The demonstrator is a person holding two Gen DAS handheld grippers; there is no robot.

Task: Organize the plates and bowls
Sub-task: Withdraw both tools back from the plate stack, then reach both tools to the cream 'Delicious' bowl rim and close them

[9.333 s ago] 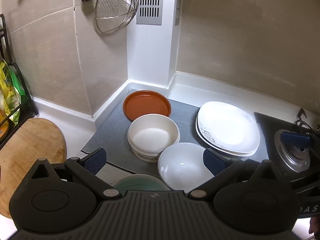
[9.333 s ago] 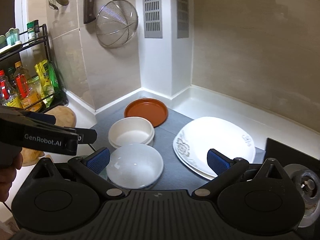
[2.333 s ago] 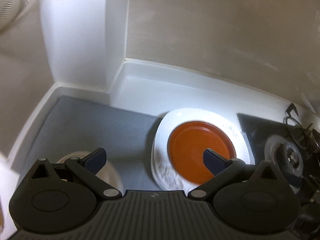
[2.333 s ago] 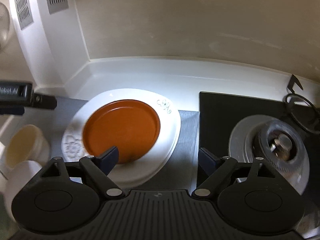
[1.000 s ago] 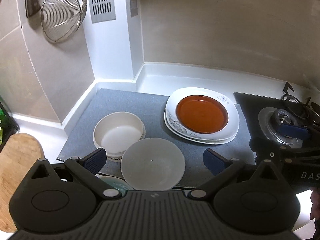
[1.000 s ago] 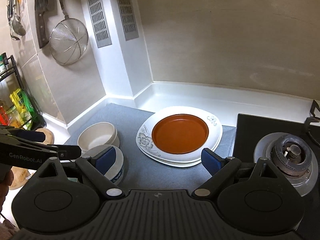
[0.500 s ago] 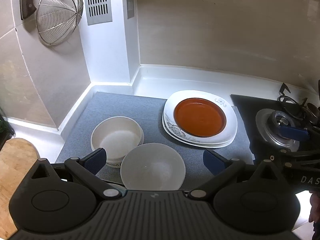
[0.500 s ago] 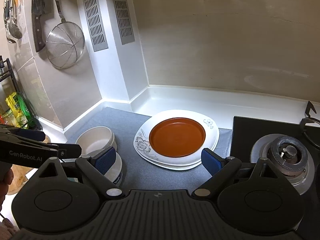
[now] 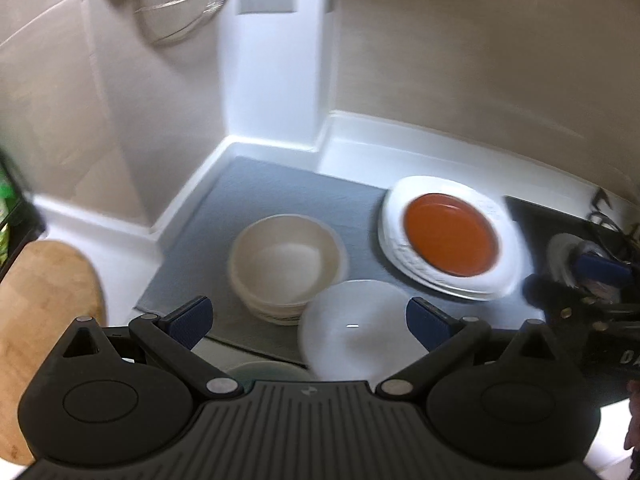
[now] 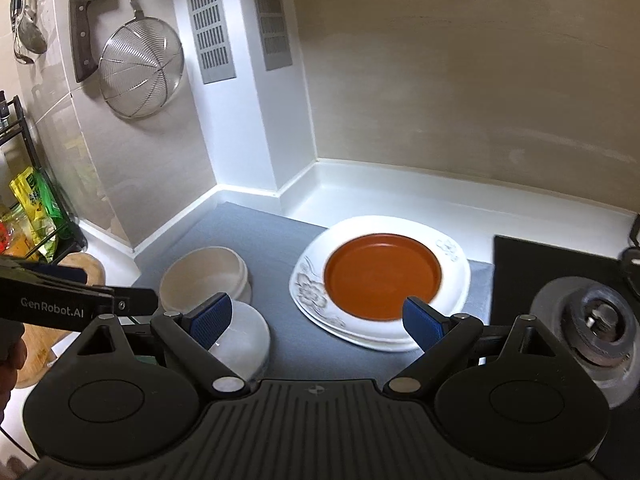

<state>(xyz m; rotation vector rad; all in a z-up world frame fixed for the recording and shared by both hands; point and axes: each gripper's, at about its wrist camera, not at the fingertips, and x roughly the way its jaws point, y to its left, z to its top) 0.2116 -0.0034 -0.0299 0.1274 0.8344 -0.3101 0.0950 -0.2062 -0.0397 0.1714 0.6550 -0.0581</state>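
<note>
An orange plate lies on stacked white flowered plates on a grey mat. Left of them stands a stack of cream bowls. A white bowl sits nearer. A pale green bowl shows just under my left gripper. My left gripper is open and empty above the bowls. My right gripper is open and empty, above the mat between the white bowl and the plates.
A gas burner sits at the right. A wooden board lies at the left, with a rack of bottles behind. A strainer and cleaver hang on the wall.
My left gripper's view has swung left and dipped closer to the bowls, blurred by motion. The right gripper has barely moved. The dishes stay put.
</note>
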